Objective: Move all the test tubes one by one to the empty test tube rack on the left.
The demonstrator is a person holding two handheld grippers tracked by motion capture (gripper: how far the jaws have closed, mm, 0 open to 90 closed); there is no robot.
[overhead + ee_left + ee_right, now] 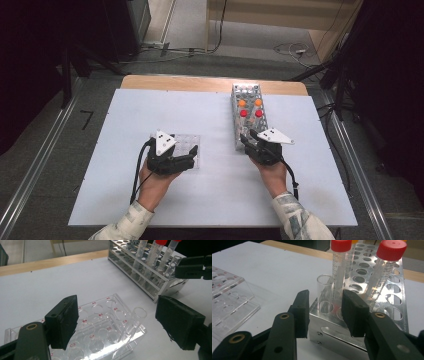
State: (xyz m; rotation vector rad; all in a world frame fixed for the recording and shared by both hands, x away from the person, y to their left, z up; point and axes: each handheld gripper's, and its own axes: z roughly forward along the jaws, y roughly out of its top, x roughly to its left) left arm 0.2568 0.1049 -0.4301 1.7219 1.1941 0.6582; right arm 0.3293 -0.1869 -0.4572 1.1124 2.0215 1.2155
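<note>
A clear plastic rack with lettered wells lies left of centre on the white table. An empty uncapped glass tube stands at its near corner. My left gripper is open, its jaws wide on either side of that tube and rack. A metal tube rack stands to the right, holding red-capped tubes and orange-capped ones. An uncapped clear tube stands in its front corner hole. My right gripper is open with this tube between its jaws, not touching.
The white table has bare room in front and to the left. A wooden strip runs along its far edge. Cables lie on the floor beyond. Metal rails flank both sides.
</note>
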